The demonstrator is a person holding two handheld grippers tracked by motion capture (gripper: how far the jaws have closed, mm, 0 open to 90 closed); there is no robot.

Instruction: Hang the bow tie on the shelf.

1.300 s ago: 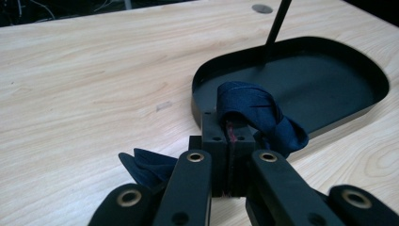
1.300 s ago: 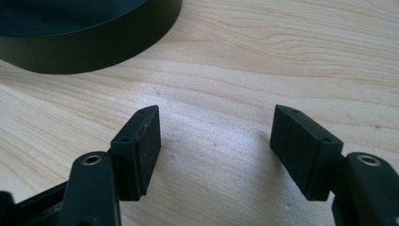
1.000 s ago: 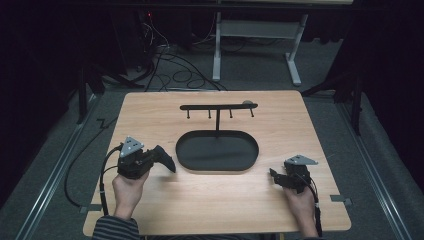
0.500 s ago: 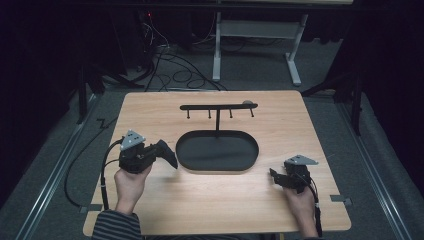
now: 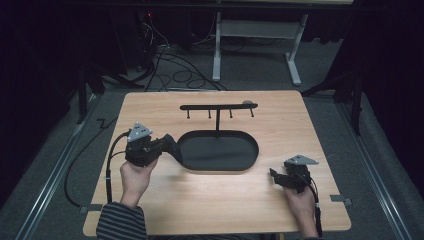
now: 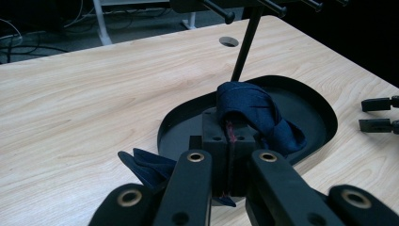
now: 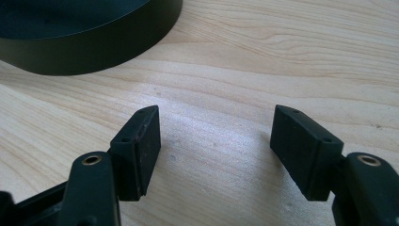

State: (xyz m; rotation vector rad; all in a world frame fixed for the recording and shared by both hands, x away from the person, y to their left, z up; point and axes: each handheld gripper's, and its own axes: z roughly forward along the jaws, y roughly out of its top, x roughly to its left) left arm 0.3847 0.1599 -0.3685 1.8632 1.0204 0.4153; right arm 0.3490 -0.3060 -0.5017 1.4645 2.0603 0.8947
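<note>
From the high view, we hold the left gripper (image 5: 170,146) at the left end of the black oval tray (image 5: 250,161), its nose aimed rightward at the rim, while the right gripper (image 5: 274,176) rests on the wooden table (image 5: 150,210) off the tray's right end. The hanger rack (image 5: 218,106) stands on a post rising from the tray's far edge, its bar running left to right; our left hand is the nearer one to it.

In the left gripper view, our jaws are pressed together on a dark blue cloth (image 6: 256,113), which bunches beyond the pads and hangs over the tray, with a fold trailing out at the lower left. The rack's post (image 6: 244,44) rises straight ahead and above, so we judge the carry goes forward and up.

In the right gripper view, our jaws stand apart over bare wood, nothing between them, the tray's wall (image 7: 89,52) at the upper left.
</note>
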